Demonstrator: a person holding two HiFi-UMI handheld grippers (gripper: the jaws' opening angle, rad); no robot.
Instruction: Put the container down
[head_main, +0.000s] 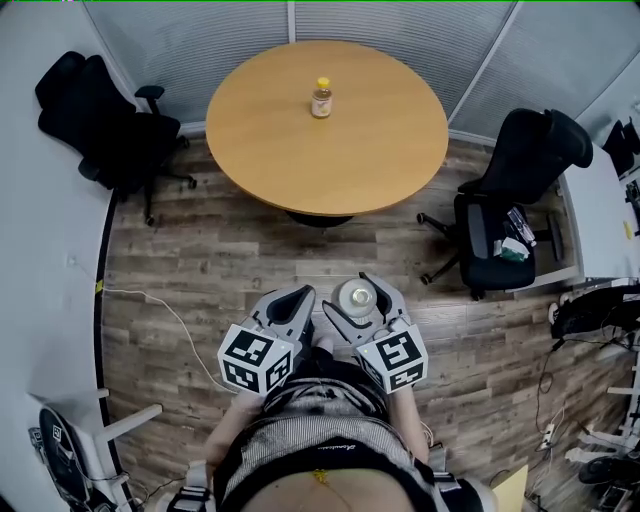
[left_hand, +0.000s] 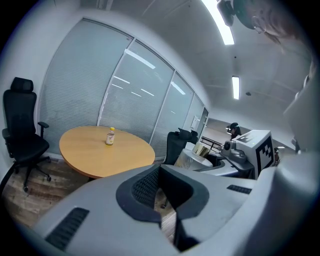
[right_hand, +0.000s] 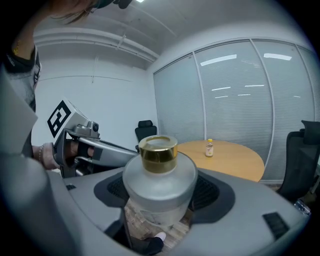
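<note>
My right gripper is shut on a frosted glass container with a gold cap; the container shows from above between the jaws, held over the wooden floor close to my body. My left gripper hangs beside it, shut with nothing between its jaws. The round wooden table stands ahead of both grippers, well apart from them. From the left gripper view the container sits to the right.
A small bottle with a yellow cap stands on the far part of the table. Black office chairs stand at the left and right. A white cable lies on the floor. Glass partitions with blinds close the room.
</note>
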